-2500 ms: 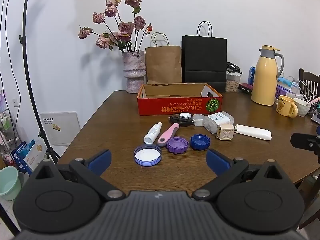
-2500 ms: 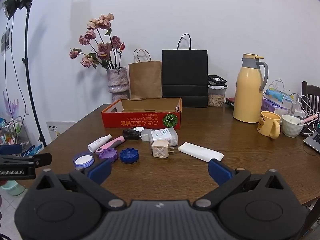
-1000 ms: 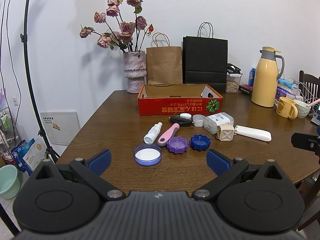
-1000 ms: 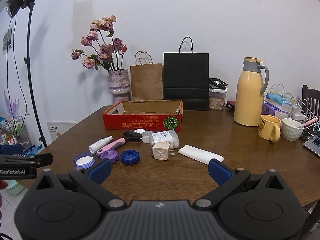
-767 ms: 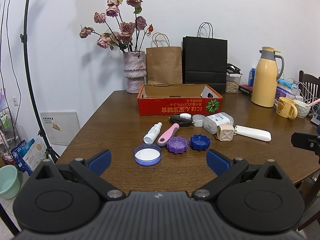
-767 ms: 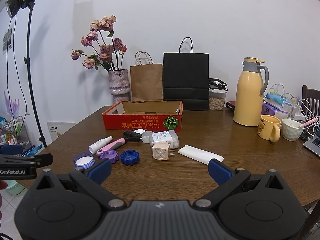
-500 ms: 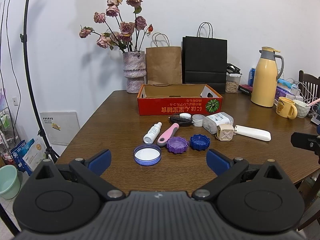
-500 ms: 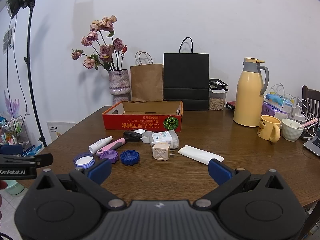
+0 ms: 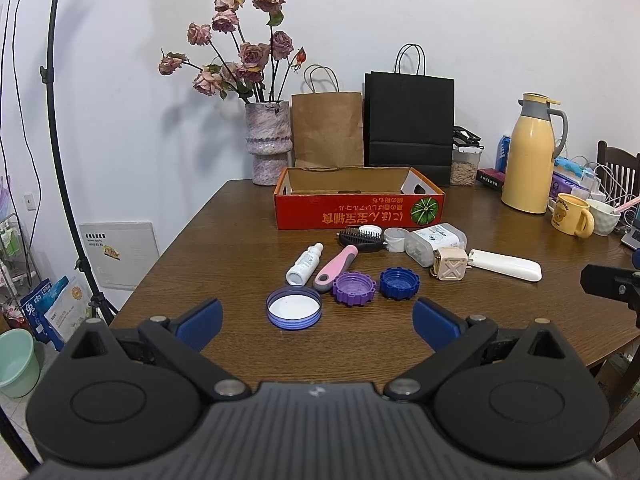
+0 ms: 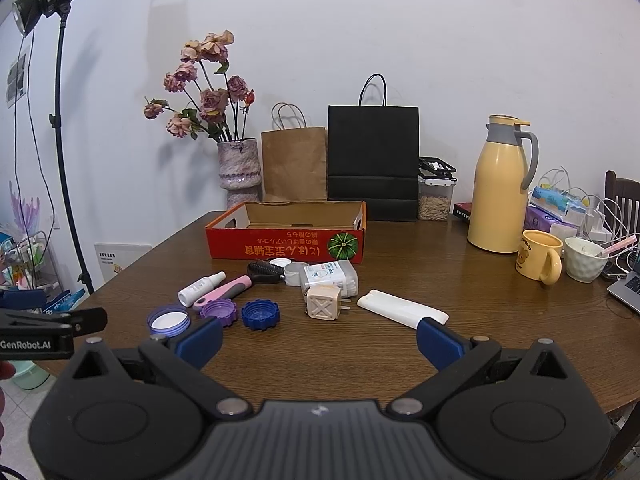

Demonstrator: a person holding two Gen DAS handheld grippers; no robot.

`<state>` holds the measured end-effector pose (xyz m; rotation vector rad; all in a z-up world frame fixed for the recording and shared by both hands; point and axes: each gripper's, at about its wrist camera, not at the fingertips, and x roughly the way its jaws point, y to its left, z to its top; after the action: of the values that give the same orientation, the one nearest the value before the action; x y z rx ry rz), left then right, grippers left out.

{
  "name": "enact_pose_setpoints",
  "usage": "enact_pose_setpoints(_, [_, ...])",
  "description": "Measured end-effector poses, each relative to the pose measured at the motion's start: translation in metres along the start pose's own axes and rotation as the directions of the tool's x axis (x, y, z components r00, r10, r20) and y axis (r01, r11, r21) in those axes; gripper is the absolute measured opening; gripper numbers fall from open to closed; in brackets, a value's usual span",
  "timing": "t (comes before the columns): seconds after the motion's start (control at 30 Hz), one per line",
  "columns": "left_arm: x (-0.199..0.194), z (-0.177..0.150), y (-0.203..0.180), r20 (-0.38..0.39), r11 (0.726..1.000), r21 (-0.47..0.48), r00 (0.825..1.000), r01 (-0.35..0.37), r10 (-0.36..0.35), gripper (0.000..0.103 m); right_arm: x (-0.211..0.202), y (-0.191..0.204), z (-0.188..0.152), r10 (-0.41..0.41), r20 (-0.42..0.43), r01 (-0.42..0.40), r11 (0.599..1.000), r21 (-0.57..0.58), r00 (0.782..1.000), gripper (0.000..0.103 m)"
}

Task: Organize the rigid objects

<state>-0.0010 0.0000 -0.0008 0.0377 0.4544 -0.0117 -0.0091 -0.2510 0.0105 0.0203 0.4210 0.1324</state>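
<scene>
A red cardboard box [image 9: 359, 211] [image 10: 286, 241] stands open on the brown table. In front of it lie a blue-rimmed white lid [image 9: 294, 306] [image 10: 168, 320], a purple cap [image 9: 355, 287] [image 10: 218, 311], a blue cap [image 9: 399, 283] [image 10: 260, 314], a pink-handled brush [image 9: 347, 254] [image 10: 240, 283], a small white bottle [image 9: 305, 263] [image 10: 200, 283], a clear container [image 9: 435, 239] [image 10: 330, 276], a beige plug cube [image 9: 449, 263] [image 10: 323, 300] and a white flat case [image 9: 505, 264] [image 10: 401, 306]. My left gripper [image 9: 317, 317] is open, low before the lid. My right gripper [image 10: 319, 339] is open, short of the caps and the case.
At the back stand a vase of roses [image 9: 268, 142], a brown paper bag [image 9: 327, 129] and a black bag [image 9: 408, 114]. A yellow thermos [image 10: 499, 190], a yellow mug [image 10: 538, 255], a white cup [image 10: 585, 259] and cables crowd the right side. A light stand [image 9: 60, 152] rises at the left.
</scene>
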Motion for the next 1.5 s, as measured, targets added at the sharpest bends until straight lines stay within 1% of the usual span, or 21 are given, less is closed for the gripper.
enact_pose_setpoints(0.43, [0.000,0.001,0.000,-0.004,1.000,-0.002,1.000,0.001,-0.001,0.103,0.001,0.000,-0.001,-0.002,0.001,0.002,1.000,-0.002,1.000,0.103])
enact_pose_setpoints(0.83, [0.016,-0.002,0.003,-0.032,1.000,-0.019,0.999,0.006,-0.007,0.103,0.005,-0.002,-0.003,-0.006,0.004,0.006,1.000,-0.005,1.000,0.103])
enact_pose_setpoints(0.97, [0.026,-0.004,0.005,-0.050,1.000,-0.027,0.999,0.009,-0.011,0.103,0.013,-0.006,-0.005,-0.006,-0.003,0.006,1.000,-0.005,1.000,0.103])
enact_pose_setpoints(1.1, [0.038,-0.007,0.006,-0.059,1.000,-0.021,0.998,-0.008,0.007,0.103,0.025,-0.009,-0.006,-0.008,-0.015,0.008,1.000,-0.005,1.000,0.103])
enact_pose_setpoints(1.33, [0.062,-0.008,0.008,-0.078,1.000,-0.015,0.997,-0.012,0.011,0.103,0.052,-0.015,-0.009,-0.001,-0.044,0.001,1.000,0.000,0.999,0.103])
enact_pose_setpoints(1.5, [0.083,-0.006,0.009,-0.088,1.000,-0.012,0.996,-0.028,0.027,0.103,0.072,-0.018,-0.010,0.023,-0.046,-0.023,1.000,0.004,0.999,0.103])
